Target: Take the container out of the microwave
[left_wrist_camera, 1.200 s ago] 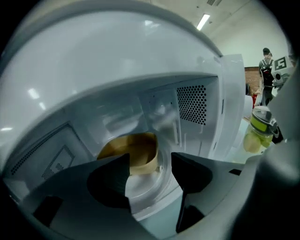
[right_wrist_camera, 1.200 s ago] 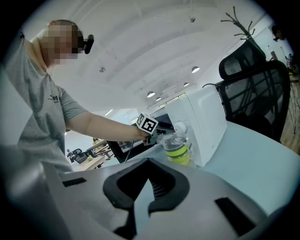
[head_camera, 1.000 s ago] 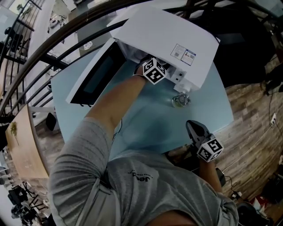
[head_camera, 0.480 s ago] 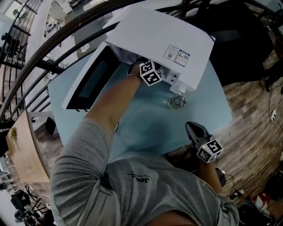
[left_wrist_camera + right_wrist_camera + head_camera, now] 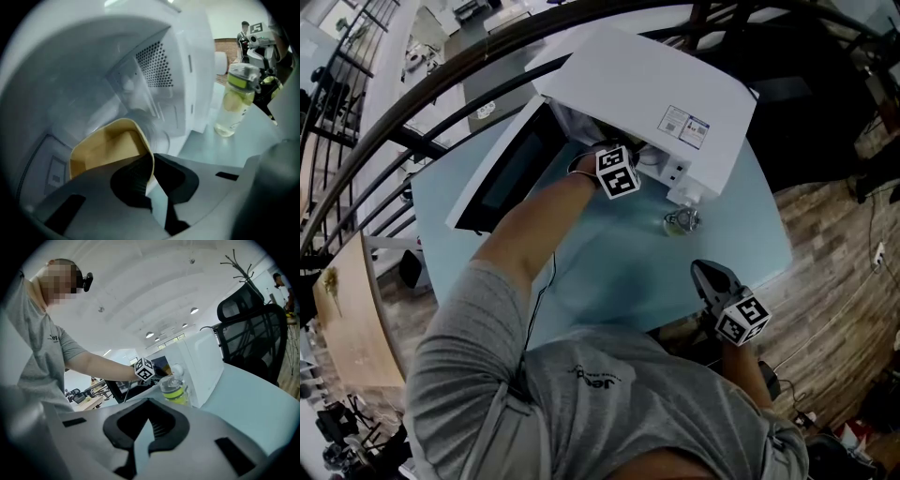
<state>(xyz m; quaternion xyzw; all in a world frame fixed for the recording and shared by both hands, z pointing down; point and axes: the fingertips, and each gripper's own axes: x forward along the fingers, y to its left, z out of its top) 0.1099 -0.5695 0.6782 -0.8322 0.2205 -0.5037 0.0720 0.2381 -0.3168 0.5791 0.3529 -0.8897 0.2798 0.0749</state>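
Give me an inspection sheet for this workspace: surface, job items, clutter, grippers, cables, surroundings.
Surface: pale blue table, carrying the microwave and one bottle.
Job's things: white microwave, door open; tan paper container inside the cavity.
Clutter: clear plastic bottle with a yellow-green band, upright on the table beside the microwave.
Grippers: left gripper shut on the container's wall at the rim; right gripper shut, empty, near the table's edge.
Cables: thin black cable along the person's left arm.
Surroundings: wood floor, black railing, black office chair.
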